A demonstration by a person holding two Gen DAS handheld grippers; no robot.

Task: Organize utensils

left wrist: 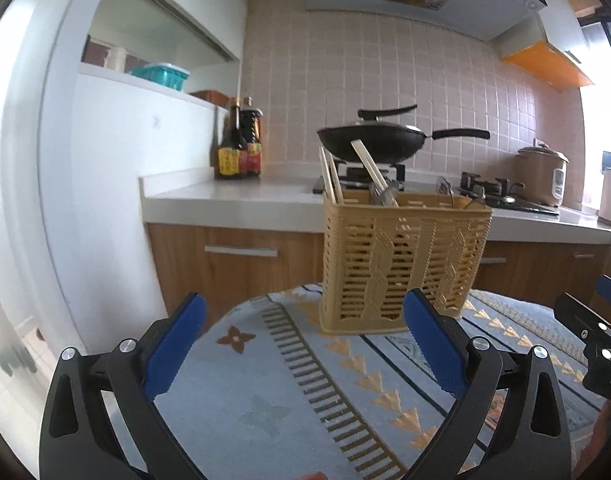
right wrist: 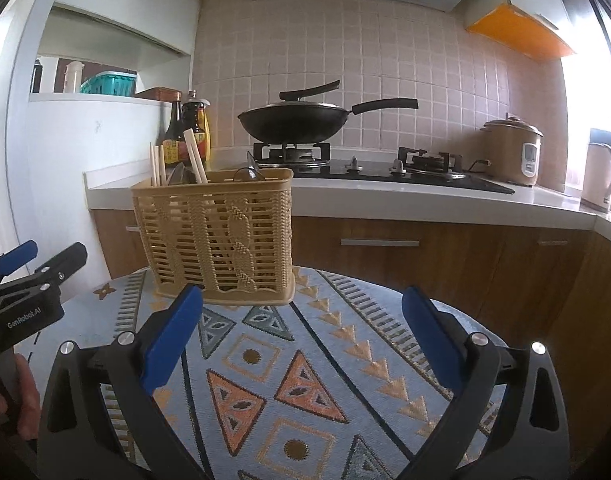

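A tan woven plastic utensil basket stands upright on a round table with a patterned blue cloth; it also shows in the right wrist view. Wooden chopsticks and metal utensils stick out of its top, as in the right wrist view. My left gripper is open and empty, just in front of the basket. My right gripper is open and empty, in front of the basket's right side. Each gripper shows at the edge of the other's view.
Behind the table runs a kitchen counter with a black wok on a gas stove, sauce bottles, a rice cooker and a kettle. Wooden cabinets stand below. A white wall is at the left.
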